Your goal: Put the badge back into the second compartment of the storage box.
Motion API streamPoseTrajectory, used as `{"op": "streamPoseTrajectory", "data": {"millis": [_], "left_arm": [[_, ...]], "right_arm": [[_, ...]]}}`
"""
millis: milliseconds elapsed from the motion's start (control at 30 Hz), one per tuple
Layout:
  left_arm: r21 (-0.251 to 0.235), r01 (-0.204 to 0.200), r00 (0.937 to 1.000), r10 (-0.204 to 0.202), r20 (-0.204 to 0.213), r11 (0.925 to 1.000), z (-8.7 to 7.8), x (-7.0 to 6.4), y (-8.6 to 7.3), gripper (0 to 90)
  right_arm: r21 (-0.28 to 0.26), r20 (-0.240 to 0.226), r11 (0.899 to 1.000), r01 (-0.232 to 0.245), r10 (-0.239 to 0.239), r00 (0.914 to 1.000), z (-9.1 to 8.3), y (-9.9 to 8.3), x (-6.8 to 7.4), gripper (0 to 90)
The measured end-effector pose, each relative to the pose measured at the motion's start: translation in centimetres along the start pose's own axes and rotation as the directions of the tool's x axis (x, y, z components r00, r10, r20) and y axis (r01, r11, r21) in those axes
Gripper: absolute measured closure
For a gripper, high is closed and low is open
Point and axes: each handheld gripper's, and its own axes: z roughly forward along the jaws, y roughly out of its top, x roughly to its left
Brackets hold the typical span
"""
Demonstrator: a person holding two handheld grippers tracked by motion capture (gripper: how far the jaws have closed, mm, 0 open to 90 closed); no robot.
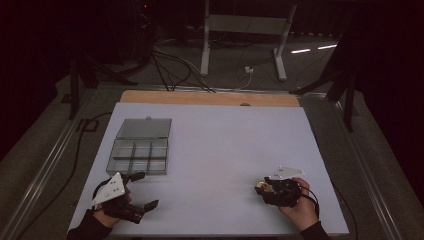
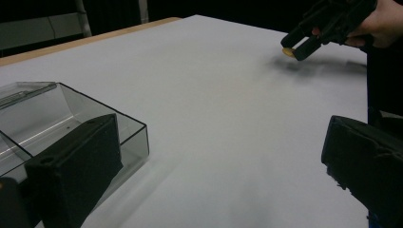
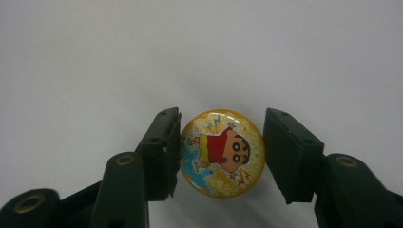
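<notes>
A round yellow badge (image 3: 222, 153) with a cartoon boy in a red shirt sits between the jaws of my right gripper (image 3: 222, 159), which is shut on its edges. From the high view that gripper (image 1: 261, 186) is at the table's front right, in a hand, with the badge (image 1: 259, 185) at its tip. In the left gripper view the badge (image 2: 287, 52) hangs a little above the table over a shadow. My left gripper (image 1: 145, 190) is open at the front left with nothing in it, just in front of a clear compartment box (image 1: 136, 156).
The box's lid (image 1: 145, 128) lies open toward the far side, and its near corner (image 2: 138, 130) is next to my left jaw. A white sheet (image 1: 220, 145) covers the table, with a wooden strip (image 1: 210, 98) along the far edge. Cables and table legs lie beyond.
</notes>
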Motion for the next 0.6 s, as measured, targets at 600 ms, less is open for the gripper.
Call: {"op": "streamPoseTrajectory", "data": {"millis": [600], "left_arm": [[-0.005, 0.001, 1.0, -0.001, 0.002, 1.0, -0.1, 0.0, 0.1, 0.4]], "right_arm": [[-0.048, -0.043, 0.998, 0.028, -0.03, 0.9986, 1.0, 4.1, 0.7, 47.7]]}}
